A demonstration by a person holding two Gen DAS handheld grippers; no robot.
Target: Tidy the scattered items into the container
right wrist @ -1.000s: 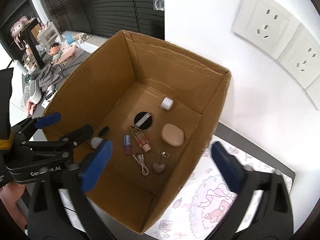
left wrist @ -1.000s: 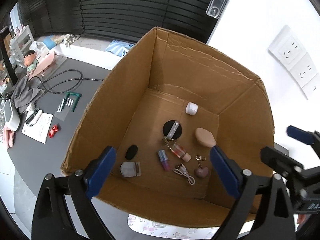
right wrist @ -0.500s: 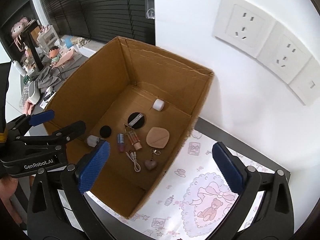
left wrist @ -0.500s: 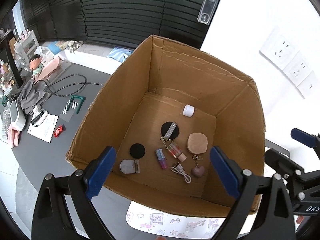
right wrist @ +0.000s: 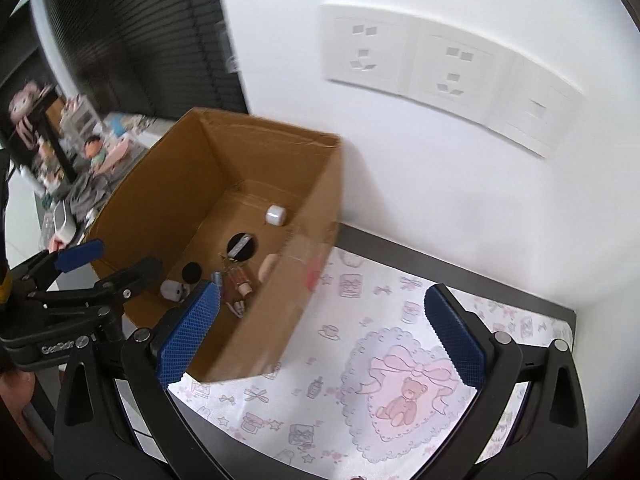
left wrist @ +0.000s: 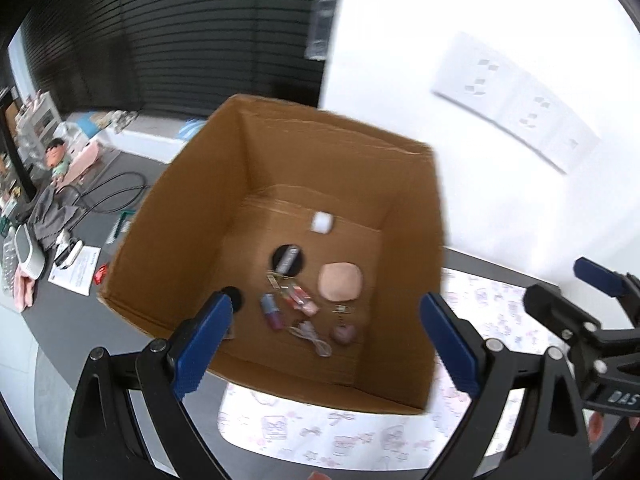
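Note:
An open cardboard box (left wrist: 408, 248) (right wrist: 280, 312) stands on a white mat with pink prints (right wrist: 360, 344). On its floor lie several small items: a white cap (left wrist: 321, 222) (right wrist: 275, 215), a black disc with a silver clip (left wrist: 288, 258), a beige pad (left wrist: 341, 281), small tubes (left wrist: 271, 311), a white cable (left wrist: 312, 334) and a heart charm (left wrist: 343, 334). My left gripper (left wrist: 328, 340) hangs open over the box's near edge, empty. My right gripper (right wrist: 320, 332) is open and empty above the mat, right of the box.
A white wall with power sockets (right wrist: 448, 68) rises behind the mat. Dark blinds (left wrist: 180, 32) cover the far left. On the grey desk left of the box lie a black cable (left wrist: 108, 196), a paper sheet (left wrist: 76, 270), a figurine (left wrist: 56, 156) and grey cloth.
Both grippers have pulled back and swung right, so the box looks smaller and sits further left. More of the printed mat shows. The items in the box have not moved.

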